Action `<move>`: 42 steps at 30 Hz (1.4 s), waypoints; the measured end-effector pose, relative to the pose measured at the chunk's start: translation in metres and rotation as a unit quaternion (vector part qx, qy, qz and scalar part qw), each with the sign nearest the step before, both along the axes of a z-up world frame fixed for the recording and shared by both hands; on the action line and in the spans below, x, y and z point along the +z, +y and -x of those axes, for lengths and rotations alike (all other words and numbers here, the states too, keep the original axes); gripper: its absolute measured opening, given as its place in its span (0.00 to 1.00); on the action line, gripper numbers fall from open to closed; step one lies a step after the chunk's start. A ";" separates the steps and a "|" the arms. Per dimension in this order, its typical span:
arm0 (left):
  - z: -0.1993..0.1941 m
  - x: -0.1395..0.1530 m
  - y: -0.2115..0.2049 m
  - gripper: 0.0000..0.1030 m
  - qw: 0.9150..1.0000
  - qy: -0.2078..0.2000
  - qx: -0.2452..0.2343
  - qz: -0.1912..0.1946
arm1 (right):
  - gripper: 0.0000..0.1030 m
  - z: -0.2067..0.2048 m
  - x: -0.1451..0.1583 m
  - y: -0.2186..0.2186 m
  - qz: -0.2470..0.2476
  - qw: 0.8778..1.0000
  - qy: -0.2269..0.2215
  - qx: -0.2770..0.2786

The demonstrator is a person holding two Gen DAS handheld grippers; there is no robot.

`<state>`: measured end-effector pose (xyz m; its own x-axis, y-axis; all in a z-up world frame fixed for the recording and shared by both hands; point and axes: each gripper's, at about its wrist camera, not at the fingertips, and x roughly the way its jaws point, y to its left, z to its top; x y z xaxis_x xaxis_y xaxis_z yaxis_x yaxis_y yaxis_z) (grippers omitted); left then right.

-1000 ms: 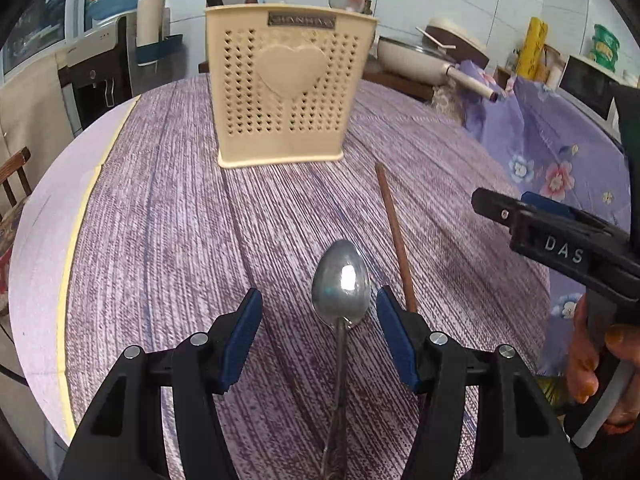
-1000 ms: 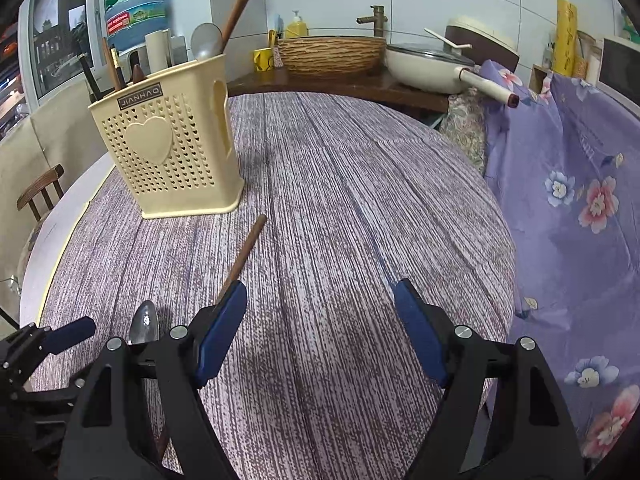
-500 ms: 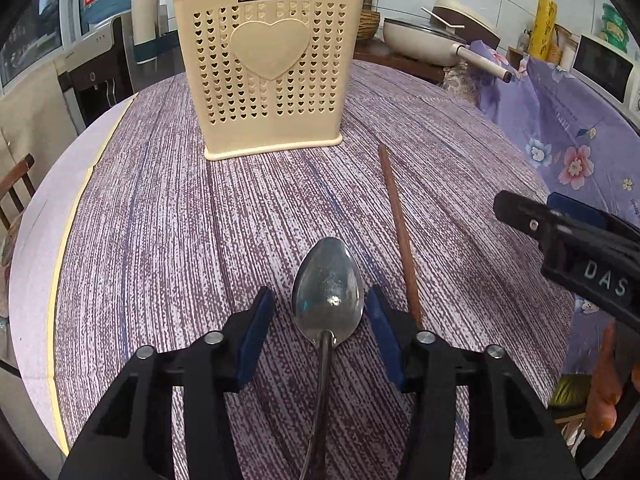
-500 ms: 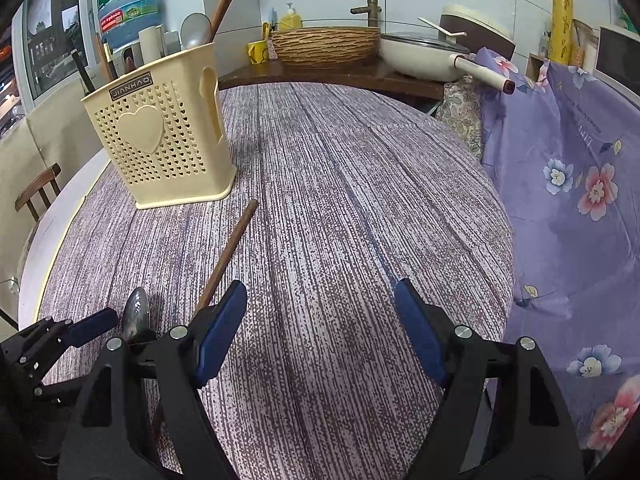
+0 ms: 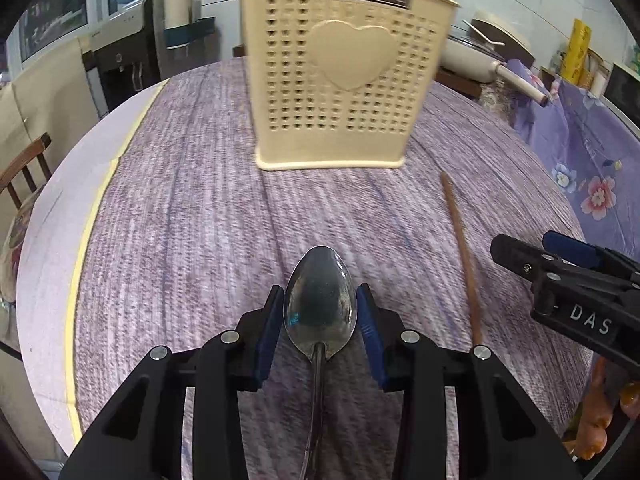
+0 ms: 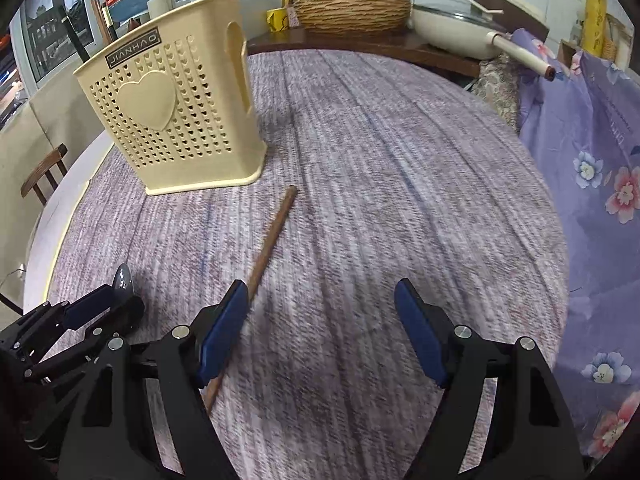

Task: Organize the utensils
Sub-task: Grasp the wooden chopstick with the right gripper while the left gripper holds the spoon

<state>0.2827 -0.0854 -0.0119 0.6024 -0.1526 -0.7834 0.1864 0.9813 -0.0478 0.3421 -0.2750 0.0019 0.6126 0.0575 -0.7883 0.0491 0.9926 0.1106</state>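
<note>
- Spoon [image 5: 319,306] sits low in the middle of the left wrist view, bowl forward, with the left tongs [image 5: 320,320] closed in against both edges of the bowl — gripped, by the look of it, with its handle running back under the tongs.
- Cream perforated utensil holder [image 5: 344,76] stands upright at the top centre of that view, well beyond the spoon, on the purple-striped desk [image 5: 180,220].
- Brown chopstick [image 6: 272,236] lies flat on the desk in the middle of the right wrist view, its far tip near the holder's base.
- Right tongs [image 6: 320,332] are spread wide and hold nothing; the left pad [image 6: 222,332] overlaps the chopstick's near part.
- Step in hand, as I judge it — carrying the spoon to the holder.
- Next move calls for raising the spoon above the rim and tipping it to drop in; the grip on the rounded bowl could slip.
</note>
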 end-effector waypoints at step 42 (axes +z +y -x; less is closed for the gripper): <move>-0.012 0.000 0.017 0.45 0.999 0.000 0.041 -0.012 | 0.12 -0.066 -0.007 0.046 0.024 0.999 0.047 -0.013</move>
